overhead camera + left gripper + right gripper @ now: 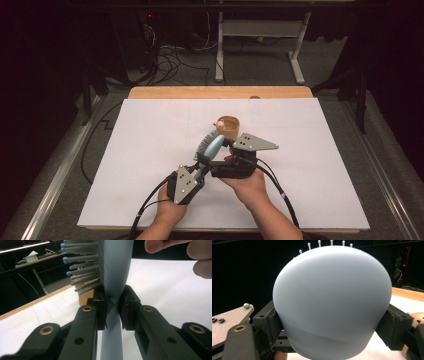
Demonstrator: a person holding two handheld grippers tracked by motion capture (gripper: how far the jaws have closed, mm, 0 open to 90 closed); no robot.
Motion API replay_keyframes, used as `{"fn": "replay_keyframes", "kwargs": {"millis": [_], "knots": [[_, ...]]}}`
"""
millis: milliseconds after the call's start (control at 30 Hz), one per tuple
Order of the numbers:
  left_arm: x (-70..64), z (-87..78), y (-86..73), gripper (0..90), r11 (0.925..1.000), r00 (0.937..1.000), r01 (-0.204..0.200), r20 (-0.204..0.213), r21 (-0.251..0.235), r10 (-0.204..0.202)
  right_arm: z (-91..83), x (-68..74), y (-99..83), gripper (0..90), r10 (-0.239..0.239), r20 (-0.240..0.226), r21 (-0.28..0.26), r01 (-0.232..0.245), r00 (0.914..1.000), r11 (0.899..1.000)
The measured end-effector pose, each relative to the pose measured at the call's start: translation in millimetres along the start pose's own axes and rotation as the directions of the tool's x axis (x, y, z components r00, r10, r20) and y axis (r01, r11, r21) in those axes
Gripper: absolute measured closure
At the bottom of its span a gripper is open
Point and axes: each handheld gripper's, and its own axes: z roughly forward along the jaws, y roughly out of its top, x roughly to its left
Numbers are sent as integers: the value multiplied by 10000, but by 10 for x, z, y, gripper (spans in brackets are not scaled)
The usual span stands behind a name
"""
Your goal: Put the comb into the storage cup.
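Note:
A light blue hairbrush (213,145) with grey bristles (202,143) is held up over the white table top, tilted toward the far side. My left gripper (201,166) is shut on its handle; in the left gripper view the pads (100,308) pinch the narrow handle (113,315) just below the bristles (80,270). My right gripper (218,157) is shut on the brush head. In the right gripper view the head's smooth back (332,302) bulges between the two pads (268,322), with bristle tips above it.
A small round wooden cup (229,126) stands just beyond the brush, mid-table. The white sheet (320,165) covers a wooden table whose far edge (220,92) shows. Cables trail from both grippers toward me. Desk legs and cables stand on the floor behind.

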Motion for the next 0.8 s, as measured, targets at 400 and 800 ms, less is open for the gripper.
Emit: {"fn": "replay_keyframes", "kwargs": {"millis": [400, 800], "knots": [[4, 2, 17, 761, 9999, 9999, 91, 47, -86, -91, -5, 42, 17, 204, -328, 208, 23, 328, 9992, 9995], [27, 3, 42, 609, 9985, 9983, 543, 194, 118, -545, -10, 40, 43, 204, -356, 210, -19, 356, 9991, 9994]]}}
